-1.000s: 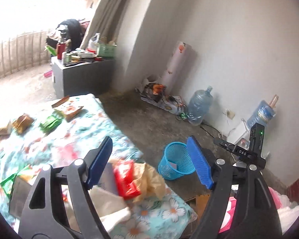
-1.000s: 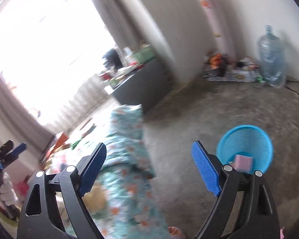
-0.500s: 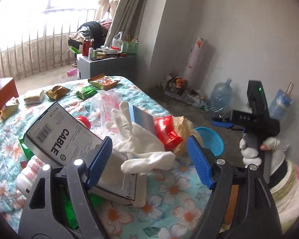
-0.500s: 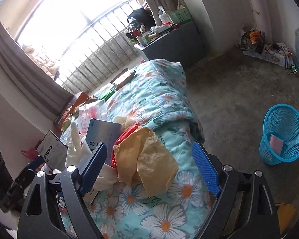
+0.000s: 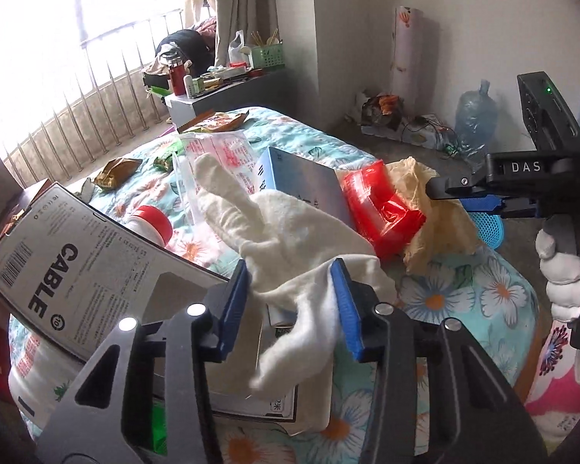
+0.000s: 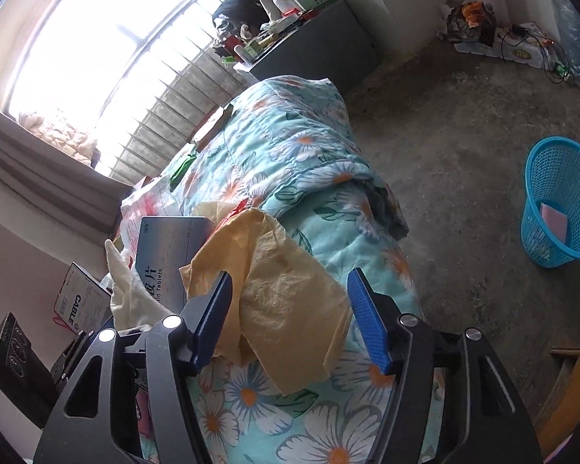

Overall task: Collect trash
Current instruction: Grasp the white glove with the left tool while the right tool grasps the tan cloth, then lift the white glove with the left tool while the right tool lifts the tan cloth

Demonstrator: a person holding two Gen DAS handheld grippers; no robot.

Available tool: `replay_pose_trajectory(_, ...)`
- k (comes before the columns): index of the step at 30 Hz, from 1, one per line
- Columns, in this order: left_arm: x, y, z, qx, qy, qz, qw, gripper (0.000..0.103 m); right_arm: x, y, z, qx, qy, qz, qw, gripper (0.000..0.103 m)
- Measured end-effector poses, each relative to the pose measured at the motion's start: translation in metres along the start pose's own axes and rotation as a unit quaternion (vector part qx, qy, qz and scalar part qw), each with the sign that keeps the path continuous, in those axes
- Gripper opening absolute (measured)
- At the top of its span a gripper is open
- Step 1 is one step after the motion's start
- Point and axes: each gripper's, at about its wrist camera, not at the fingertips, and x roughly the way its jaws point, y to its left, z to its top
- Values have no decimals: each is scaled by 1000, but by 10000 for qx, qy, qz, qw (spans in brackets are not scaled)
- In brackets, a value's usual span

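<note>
On the floral bedspread (image 5: 437, 297) a white cloth glove (image 5: 286, 232) lies over a grey box marked CABLE (image 5: 77, 270). My left gripper (image 5: 290, 266) straddles the glove; its jaws are closing, and the glove fills the gap without being pinched. In the right wrist view my right gripper (image 6: 290, 274) hangs over a crumpled yellow paper (image 6: 286, 301). Its jaws are closing too, with the paper between them and a gap on the right side. A red wrapper (image 5: 379, 208) and a tablet box (image 5: 297, 178) lie between the glove and the paper. The blue mesh basket (image 6: 560, 208) stands on the floor.
A pink item lies in the basket. A red-capped bottle (image 5: 150, 220), a clear plastic bag (image 5: 216, 154) and snack wrappers (image 5: 116, 170) are spread further up the bed. A grey cabinet (image 6: 321, 50) stands by the window; water jugs (image 5: 475, 120) and clutter line the wall.
Both grippers have come down close over the bed's corner. The left jaws have narrowed around the white glove, the right jaws around the yellow paper.
</note>
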Motion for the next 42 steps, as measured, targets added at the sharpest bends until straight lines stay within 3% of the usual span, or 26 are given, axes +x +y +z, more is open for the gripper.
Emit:
replay_pose_trajectory(4,-2,-3,-2,71,-48,-47,10000,27,6,-3,-1,34,98,31,9999,47)
replay_pose_trajectory(9,-13,-5,-4,66,-121,-81,9999,17,2,-2,-4,69,96,133,9998,21)
replay_pose_trajectory(15,-37,4,-7,-219,-346,-319,9987,12,-21,7,-8,-94,-83,239,9996,8)
replay_pose_trajectory(26,-88,15,-13,-494,-911,-255,9943,11,-75,65,-24,-856,-496,945,9906,5)
replay_pose_trajectory(35,-102,17,-23,-628,-976,-312,9927,11,-115,95,-40,-1295,-579,1370,9804,5)
replay_pose_trajectory(42,-104,21,-23,-694,-1021,-324,9918,11,-156,110,-45,-1487,-951,1720,9692,5)
